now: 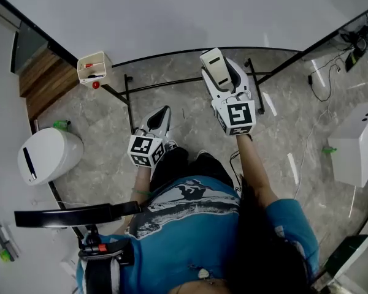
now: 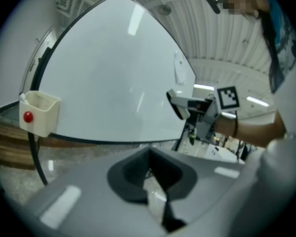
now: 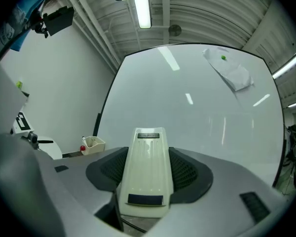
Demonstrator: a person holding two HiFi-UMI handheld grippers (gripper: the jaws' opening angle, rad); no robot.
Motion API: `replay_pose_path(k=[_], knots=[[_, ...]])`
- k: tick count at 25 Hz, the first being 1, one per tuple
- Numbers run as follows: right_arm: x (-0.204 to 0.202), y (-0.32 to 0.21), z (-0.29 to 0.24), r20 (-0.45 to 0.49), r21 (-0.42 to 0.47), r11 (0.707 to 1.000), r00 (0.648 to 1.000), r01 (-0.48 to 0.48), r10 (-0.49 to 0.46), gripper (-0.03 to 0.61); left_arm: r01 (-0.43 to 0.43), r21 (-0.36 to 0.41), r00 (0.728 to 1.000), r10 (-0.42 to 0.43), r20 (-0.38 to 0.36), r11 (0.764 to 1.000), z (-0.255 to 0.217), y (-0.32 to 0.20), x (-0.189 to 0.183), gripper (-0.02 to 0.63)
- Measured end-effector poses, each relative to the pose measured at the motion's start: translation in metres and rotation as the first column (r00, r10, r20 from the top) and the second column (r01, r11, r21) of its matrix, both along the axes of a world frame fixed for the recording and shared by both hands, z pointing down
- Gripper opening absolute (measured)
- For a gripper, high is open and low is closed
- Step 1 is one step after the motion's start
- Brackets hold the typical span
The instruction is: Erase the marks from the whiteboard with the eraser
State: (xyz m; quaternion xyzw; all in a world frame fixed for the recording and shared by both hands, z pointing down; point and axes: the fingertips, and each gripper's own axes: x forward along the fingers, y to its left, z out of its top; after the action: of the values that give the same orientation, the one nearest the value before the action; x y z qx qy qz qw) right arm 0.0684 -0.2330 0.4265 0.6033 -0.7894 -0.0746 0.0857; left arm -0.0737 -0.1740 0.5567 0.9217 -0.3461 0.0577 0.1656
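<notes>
The whiteboard point(image 1: 184, 14) fills the top of the head view, and I see no marks on its surface in any view. My right gripper point(image 1: 218, 66) is shut on the cream eraser point(image 1: 216, 70), held a little short of the board's lower edge. In the right gripper view the eraser point(image 3: 147, 169) lies lengthwise between the jaws, pointing at the board point(image 3: 197, 117). My left gripper point(image 1: 161, 116) hangs lower and to the left, shut and empty. In its own view the left gripper point(image 2: 150, 171) faces the board point(image 2: 108, 83), with the right gripper point(image 2: 185, 106) off to the right.
A cream holder point(image 1: 93, 68) with a red knob hangs at the board's lower left corner. A white sheet point(image 3: 230, 73) with a green dot is pinned high on the board. The stand's black legs point(image 1: 127, 97), a white bin point(image 1: 46, 155), a white box point(image 1: 356, 143) and cables point(image 1: 322, 84) occupy the floor.
</notes>
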Motion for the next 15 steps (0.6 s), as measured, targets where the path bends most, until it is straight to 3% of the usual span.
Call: replay_pose_path(k=[9,15], knots=[[0.010,0.088,0.036,0.134,-0.119,0.993,0.991,0.005,0.011,0.262,-0.003,0.047,1.000,0.003,-0.003,0.999,-0.021,0.051,0.035,0.003],[0.038,0.177,0.055,0.163,-0.168,0.985,0.987,0.023,0.005,0.262,0.016,0.012,0.999,-0.015,-0.052,1.000,-0.021,0.136,0.075,0.003]])
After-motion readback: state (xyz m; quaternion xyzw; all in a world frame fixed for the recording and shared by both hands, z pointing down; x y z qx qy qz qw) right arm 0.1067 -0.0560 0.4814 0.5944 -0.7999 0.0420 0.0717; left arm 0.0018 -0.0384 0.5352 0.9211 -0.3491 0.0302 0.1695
